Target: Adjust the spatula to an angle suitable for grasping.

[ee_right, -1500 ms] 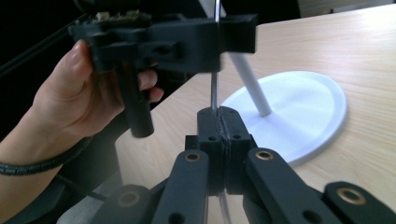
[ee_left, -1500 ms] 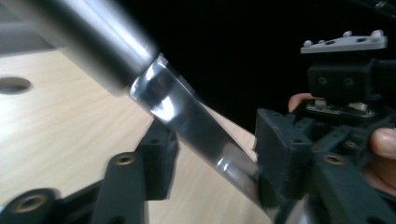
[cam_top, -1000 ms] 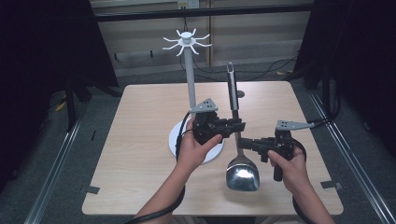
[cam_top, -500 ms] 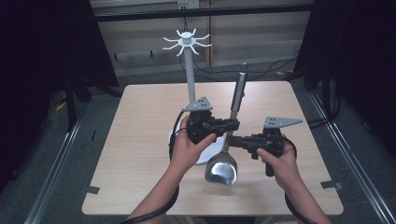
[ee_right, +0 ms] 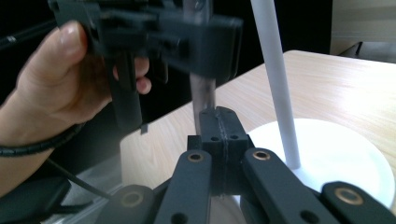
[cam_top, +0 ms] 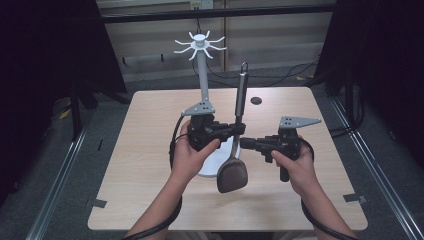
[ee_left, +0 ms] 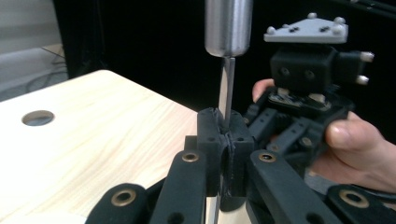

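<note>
Pale wooden table (cam_top: pixel 150 150) against dark surroundings, white hook stand (cam_top: pixel 200 75) rising from its round base, metal ladle (cam_top: pixel 235 150) held upright above the tabletop, left gripper (cam_top: pixel 239 128) just clamped on its thin stem, right gripper (cam_top: pixel 246 143) clamped just below.

Both forearms come in from 6 o'clock, elbows low, hands raised clear above the surface. The left hand-held gripper (cam_top: pixel 239 128) points toward 3 o'clock, thumb wrapped over its body; its jaws have just been closing and now pinch tight on the thin metal shank between them. The right hand-held gripper (cam_top: pixel 248 143) points back toward 9 o'clock, jaws clamped together just below the left one. Grey plates ride on top of both, cables trailing down past the wrists.
</note>
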Tool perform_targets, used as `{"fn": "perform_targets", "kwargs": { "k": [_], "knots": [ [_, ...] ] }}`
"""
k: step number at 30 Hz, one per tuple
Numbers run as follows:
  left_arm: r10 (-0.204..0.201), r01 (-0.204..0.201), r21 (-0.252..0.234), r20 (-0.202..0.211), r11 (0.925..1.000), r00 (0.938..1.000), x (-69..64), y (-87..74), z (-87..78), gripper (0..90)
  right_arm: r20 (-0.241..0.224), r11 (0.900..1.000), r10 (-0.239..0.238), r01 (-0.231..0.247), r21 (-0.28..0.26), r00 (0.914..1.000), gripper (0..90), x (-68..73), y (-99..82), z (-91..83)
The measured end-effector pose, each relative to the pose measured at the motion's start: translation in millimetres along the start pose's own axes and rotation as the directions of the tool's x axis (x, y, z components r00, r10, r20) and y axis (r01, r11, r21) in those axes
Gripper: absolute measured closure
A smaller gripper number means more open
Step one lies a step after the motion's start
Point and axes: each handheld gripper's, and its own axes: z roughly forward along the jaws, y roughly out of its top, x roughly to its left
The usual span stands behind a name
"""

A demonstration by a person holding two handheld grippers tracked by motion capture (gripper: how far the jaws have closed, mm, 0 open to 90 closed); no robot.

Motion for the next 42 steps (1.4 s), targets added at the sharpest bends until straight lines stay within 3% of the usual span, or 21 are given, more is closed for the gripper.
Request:
{"fn": "perform_targets", "kwargs": {
  "k": [2,7,11,12,13,14,16,18,20,26,28,32,42],
  "knots": [
    [-0.020,0.020,-0.002,0.029,0.9998,0.9994,-0.9,-0.4,-1.2,88.0,0.014,0.9999,-0.015,0.015,0.007,0.9998,90.0,1.7,2.0,1.3],
    [0.013,-0.013,0.003,0.020,0.9999,0.9997,-2.4,2.5,-4.2,88.0,0.012,0.9995,-0.029,0.028,0.013,0.9995,89.4,2.1,3.6,4.3],
    [0.013,-0.013,0.004,0.013,0.9999,0.9998,-1.5,4.1,-9.2,88.0,-0.001,0.9989,-0.044,0.044,0.014,0.9990,84.8,2.9,4.9,3.9],
    [0.019,-0.019,0.002,0.001,0.9998,0.9998,-0.2,4.9,-12.0,88.0,0.006,0.9969,-0.061,0.061,0.050,0.9981,81.8,5.9,5.7,6.4],
    [0.019,-0.019,0.002,0.001,0.9998,0.9998,-0.2,4.9,-12.0,88.0,0.006,0.9969,-0.061,0.061,0.050,0.9981,81.8,5.9,5.7,6.4],
    [0.020,-0.020,-0.005,-0.003,0.9998,0.9998,0.3,5.1,-12.8,88.0,0.036,0.9930,-0.082,0.079,0.088,0.9960,75.8,8.1,6.0,10.8],
    [0.026,-0.026,0.002,-0.016,0.9997,0.9995,1.9,5.7,-15.3,88.0,0.043,0.9925,-0.084,0.080,0.093,0.9955,76.5,8.8,6.1,12.6],
    [0.017,-0.017,-0.005,-0.010,0.9998,0.9998,2.7,5.3,-16.4,88.0,0.006,0.9929,-0.081,0.080,0.088,0.9967,68.9,11.5,6.9,18.5],
    [0.015,-0.015,-0.010,-0.008,0.9998,0.9999,1.6,5.8,-16.2,88.0,0.029,0.9876,-0.110,0.106,0.116,0.9935,62.7,15.2,6.8,26.0],
    [0.028,-0.028,-0.015,-0.012,0.9995,0.9995,0.0,8.1,-15.4,88.0,0.066,0.9808,-0.144,0.133,0.142,0.9874,65.5,20.5,6.5,42.7],
    [0.024,-0.025,-0.023,-0.023,0.9994,0.9995,1.3,9.2,-19.3,87.9,0.074,0.9830,-0.133,0.122,0.138,0.9884,69.3,19.4,6.3,45.3],
    [0.020,-0.021,-0.045,-0.022,0.9988,0.9996,4.1,10.6,-24.7,87.9,0.061,0.9854,-0.128,0.120,0.121,0.9899,76.9,21.1,7.3,47.0],
    [0.018,-0.021,-0.072,-0.032,0.9972,0.9993,1.8,11.4,-37.0,87.9,0.051,0.9848,-0.147,0.141,0.102,0.9879,77.3,28.0,12.6,53.6]
  ]
}}
